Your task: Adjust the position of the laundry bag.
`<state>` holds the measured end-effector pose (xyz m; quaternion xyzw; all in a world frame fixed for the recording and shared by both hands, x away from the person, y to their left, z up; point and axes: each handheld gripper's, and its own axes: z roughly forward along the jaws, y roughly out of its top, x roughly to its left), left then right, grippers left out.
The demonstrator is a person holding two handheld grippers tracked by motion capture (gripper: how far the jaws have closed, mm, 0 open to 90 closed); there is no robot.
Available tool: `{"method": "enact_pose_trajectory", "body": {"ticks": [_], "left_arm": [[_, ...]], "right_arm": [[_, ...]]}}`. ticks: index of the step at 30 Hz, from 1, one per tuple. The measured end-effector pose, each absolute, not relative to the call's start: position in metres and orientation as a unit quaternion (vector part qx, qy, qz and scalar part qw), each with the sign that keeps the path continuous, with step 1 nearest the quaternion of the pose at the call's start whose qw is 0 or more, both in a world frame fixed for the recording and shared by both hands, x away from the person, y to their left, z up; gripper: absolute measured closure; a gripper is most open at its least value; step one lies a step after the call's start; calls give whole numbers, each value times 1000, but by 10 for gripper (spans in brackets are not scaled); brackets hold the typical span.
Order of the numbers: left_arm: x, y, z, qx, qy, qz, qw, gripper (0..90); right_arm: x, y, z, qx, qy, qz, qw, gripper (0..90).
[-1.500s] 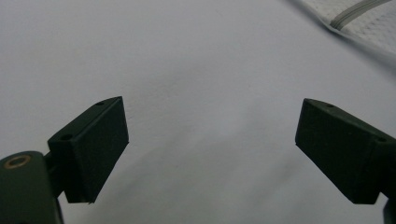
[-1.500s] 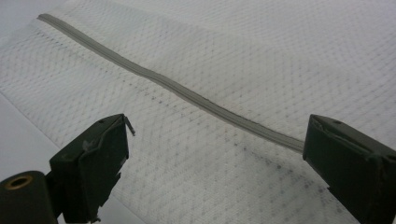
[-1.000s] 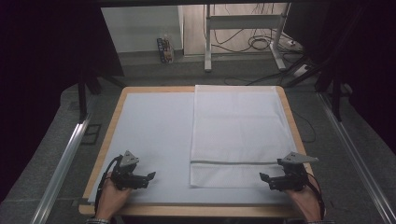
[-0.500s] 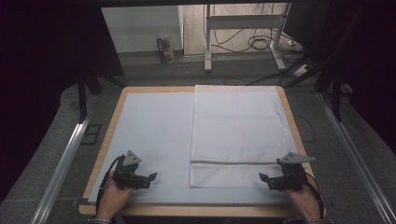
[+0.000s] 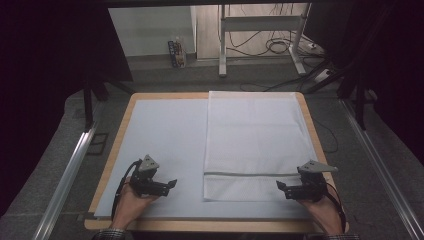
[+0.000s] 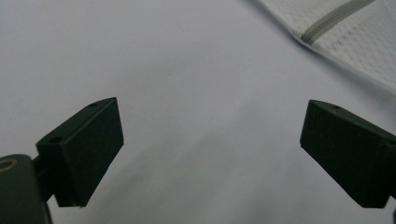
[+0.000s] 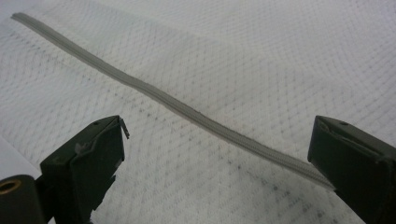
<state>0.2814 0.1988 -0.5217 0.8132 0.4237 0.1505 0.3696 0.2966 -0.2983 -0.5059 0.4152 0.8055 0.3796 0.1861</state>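
Observation:
A white mesh laundry bag (image 5: 257, 135) lies flat on the right half of the table, with a grey zipper (image 5: 250, 174) running across it near the front edge. The zipper (image 7: 187, 112) crosses the right gripper view on a slant, over the white mesh (image 7: 261, 56). My right gripper (image 5: 281, 188) is open at the bag's front right corner, jaws wide apart just above the mesh. Off to the left, over the bare mat, my left gripper (image 5: 172, 184) is open and holds nothing. The bag's corner (image 6: 345, 32) and its zipper (image 6: 334, 18) lie at the top right of the left gripper view.
A pale blue-grey mat (image 5: 165, 135) covers a wooden-edged table (image 5: 112, 145). Metal rails (image 5: 67, 175) run along both sides. Beyond the far edge stand a desk frame (image 5: 260, 30) and loose cables (image 5: 280, 47) on the floor.
The left gripper has crept slightly right toward the bag. The right gripper has barely moved. The bag lies as before.

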Motion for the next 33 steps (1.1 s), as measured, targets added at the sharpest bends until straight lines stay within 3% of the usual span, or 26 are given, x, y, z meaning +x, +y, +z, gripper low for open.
{"method": "enact_pose_trajectory", "body": {"ticks": [4, 14, 18, 33], "left_arm": [[287, 192, -522, 816, 414, 145, 376, 106], [299, 175, -522, 822, 401, 142, 379, 182], [306, 165, -521, 824, 396, 138, 381, 207], [323, 140, -519, 830, 374, 139, 389, 341]], "right_arm": [[299, -297, -504, 419, 803, 380, 190, 48], [302, -302, -500, 428, 810, 354, 186, 190], [302, -306, -496, 426, 808, 357, 196, 316], [312, -320, -494, 445, 799, 339, 219, 530]]}}
